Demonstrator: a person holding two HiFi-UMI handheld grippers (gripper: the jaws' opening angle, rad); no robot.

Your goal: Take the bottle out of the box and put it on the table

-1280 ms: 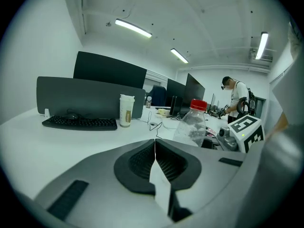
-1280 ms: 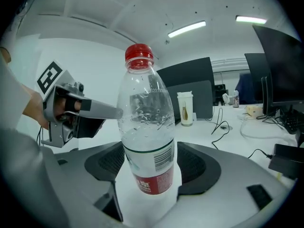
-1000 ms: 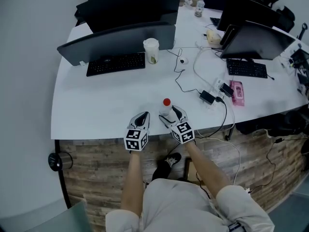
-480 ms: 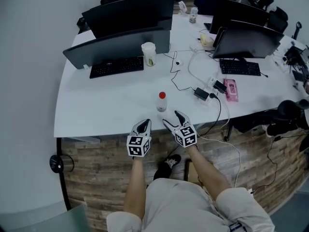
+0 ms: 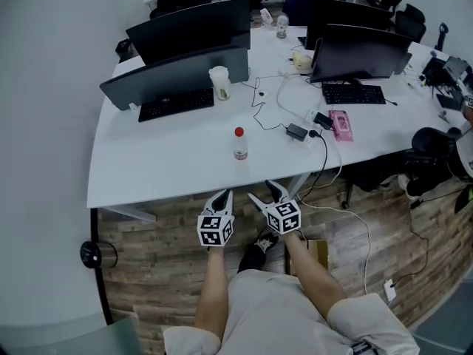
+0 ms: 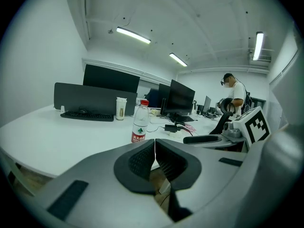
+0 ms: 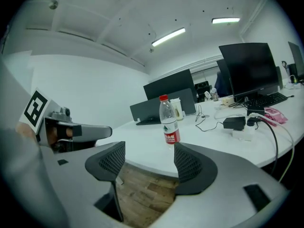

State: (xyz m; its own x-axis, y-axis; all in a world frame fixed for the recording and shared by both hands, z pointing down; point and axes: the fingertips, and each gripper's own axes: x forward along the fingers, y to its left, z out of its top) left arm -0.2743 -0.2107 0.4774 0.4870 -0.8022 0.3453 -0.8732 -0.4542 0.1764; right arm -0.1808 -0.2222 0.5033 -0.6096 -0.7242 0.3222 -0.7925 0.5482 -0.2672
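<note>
A clear plastic bottle [image 5: 239,144] with a red cap and red label stands upright on the white table [image 5: 148,165], a little in from the front edge. Both grippers are held off the table, in front of its edge and above the wooden floor. My left gripper [image 5: 224,196] is shut and holds nothing; its pads meet in the left gripper view [image 6: 155,144], with the bottle [image 6: 140,122] beyond them. My right gripper [image 5: 266,191] is open and empty; in the right gripper view [image 7: 149,152] the bottle [image 7: 169,120] stands well past its jaws.
Monitors [image 5: 185,65] and a keyboard [image 5: 176,103] line the back of the table, with a cup [image 5: 219,82]. A power adapter [image 5: 297,132], cables and a pink pack [image 5: 341,124] lie to the right. A cardboard box [image 5: 318,252] sits on the floor by my leg.
One second ago the right gripper's jaws were around the bottle near the table edge. The bottle now stands free, and both grippers have drawn back off the table toward me.
</note>
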